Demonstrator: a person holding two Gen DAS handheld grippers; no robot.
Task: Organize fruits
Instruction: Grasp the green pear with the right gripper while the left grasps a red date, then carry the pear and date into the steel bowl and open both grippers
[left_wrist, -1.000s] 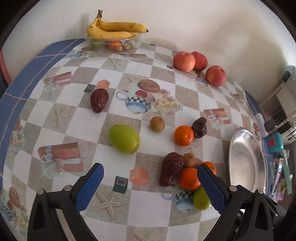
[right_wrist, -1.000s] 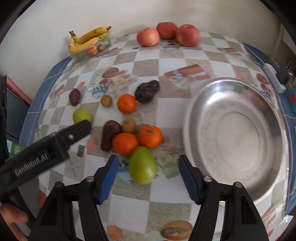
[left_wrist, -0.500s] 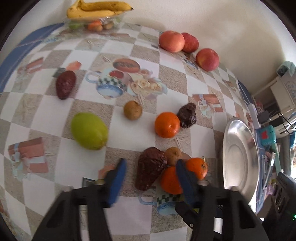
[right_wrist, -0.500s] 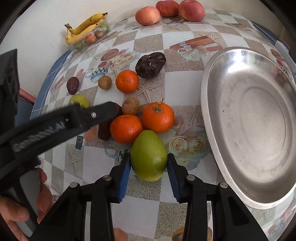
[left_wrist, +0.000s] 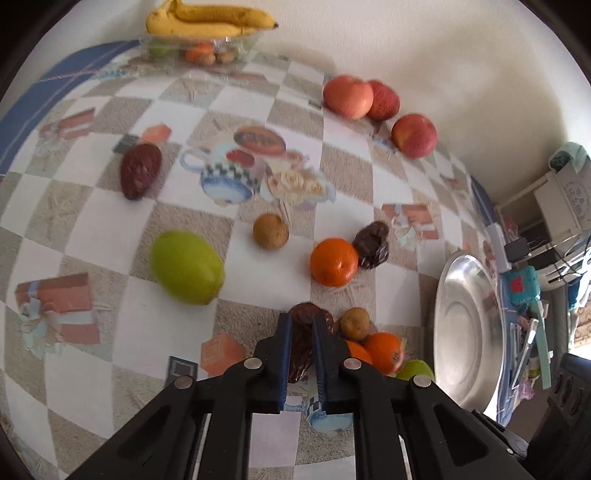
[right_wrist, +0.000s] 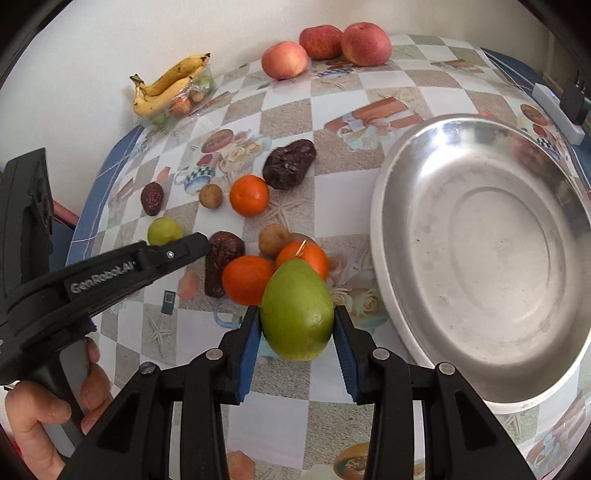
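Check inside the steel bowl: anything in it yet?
The steel bowl looks empty: bare metal across its floor and walls, no fruit. Only its near edge is cut off by the right gripper, which is closed on a green mango.

Green mango (right_wrist: 297, 317) between fingers (right_wrist: 341, 339), seemingly lifted

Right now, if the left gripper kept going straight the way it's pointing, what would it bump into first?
The left gripper already clamps the dark red date. Straight beyond lies bare tablecloth, then probably the single orange, though depth is unclear.
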